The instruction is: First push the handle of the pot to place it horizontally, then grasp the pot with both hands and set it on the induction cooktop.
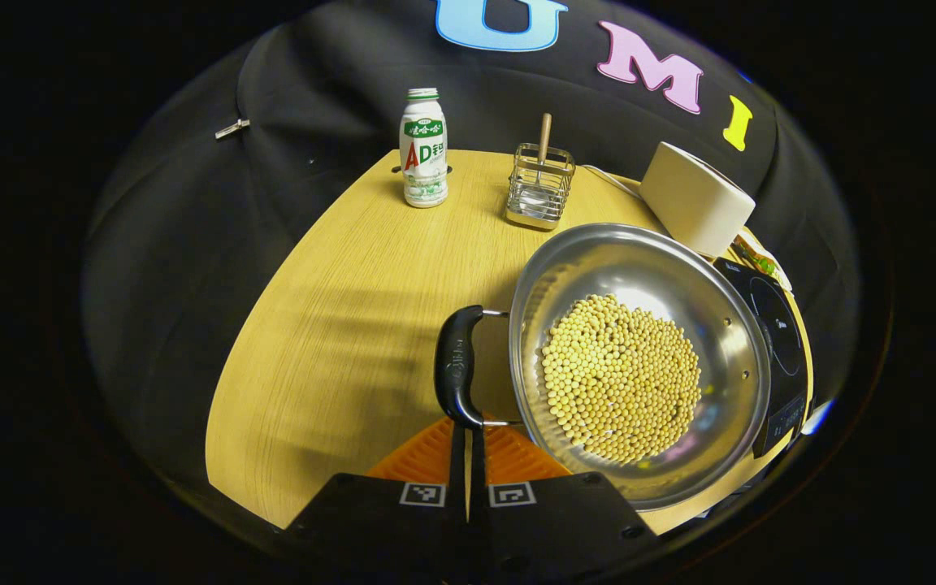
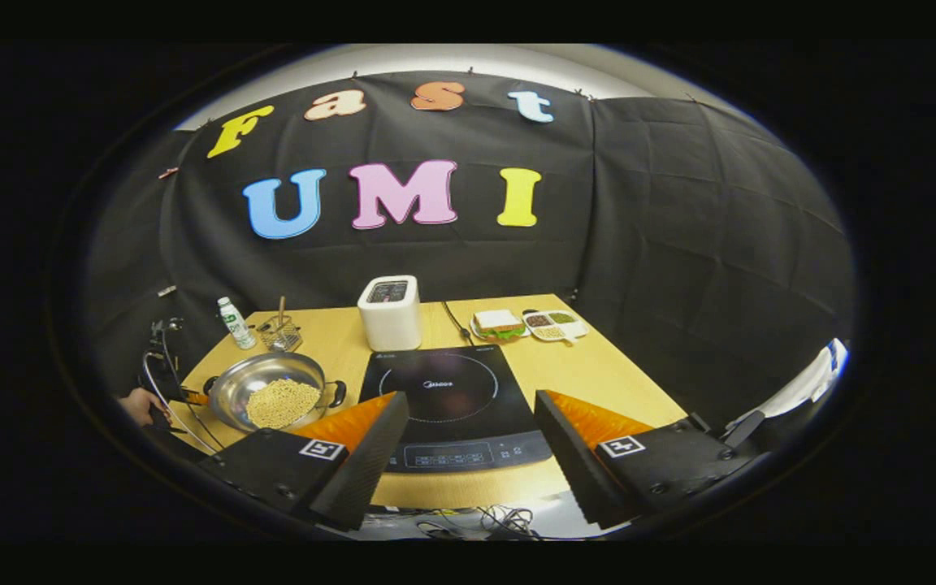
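Note:
A steel pot (image 1: 598,268) holding yellow beans (image 1: 618,378) stands on the wooden table, just left of the black induction cooktop (image 1: 777,341). Its near black handle (image 1: 458,366) stands crosswise right in front of my left gripper (image 1: 468,426), which is shut, fingertips together at the handle's lower end. In the right gripper view the pot (image 2: 273,370) sits at the left of the cooktop (image 2: 444,390), its far handle (image 2: 338,394) pointing at the cooktop. My right gripper (image 2: 470,398) hangs wide open over the cooktop's front, with nothing between its fingers.
A white bottle (image 1: 423,146) and a wire holder with a wooden stick (image 1: 541,187) stand behind the pot. A white appliance (image 2: 391,313) sits behind the cooktop, with a sandwich plate (image 2: 496,325) and a divided dish (image 2: 556,325) to its right. A hand (image 2: 139,404) holds the left gripper.

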